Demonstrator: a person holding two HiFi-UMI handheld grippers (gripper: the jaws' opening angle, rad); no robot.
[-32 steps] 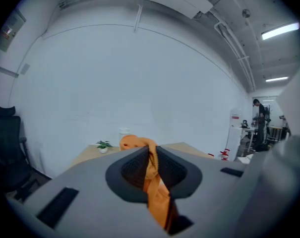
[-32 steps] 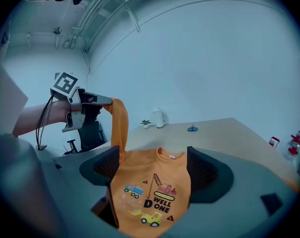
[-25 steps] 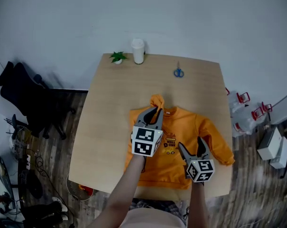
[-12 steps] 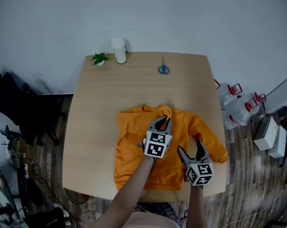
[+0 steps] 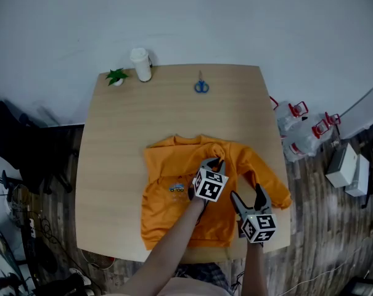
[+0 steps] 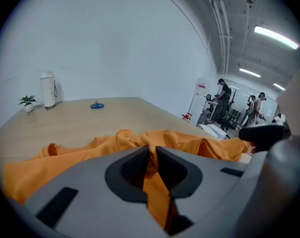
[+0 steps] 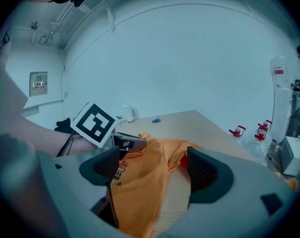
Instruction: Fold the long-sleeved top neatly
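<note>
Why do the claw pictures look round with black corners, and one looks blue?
Left gripper view: the wide lens curves the wall and blackens the corners. Right gripper view: same bulge, with a bluish tint. Head view: flatter, evenly lit table.

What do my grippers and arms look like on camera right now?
The left gripper and right gripper are grey two-jaw tools with dark ribbed pads, each carrying a white cube of black square markers. No cables show. The forearms wear no sleeves.
</note>
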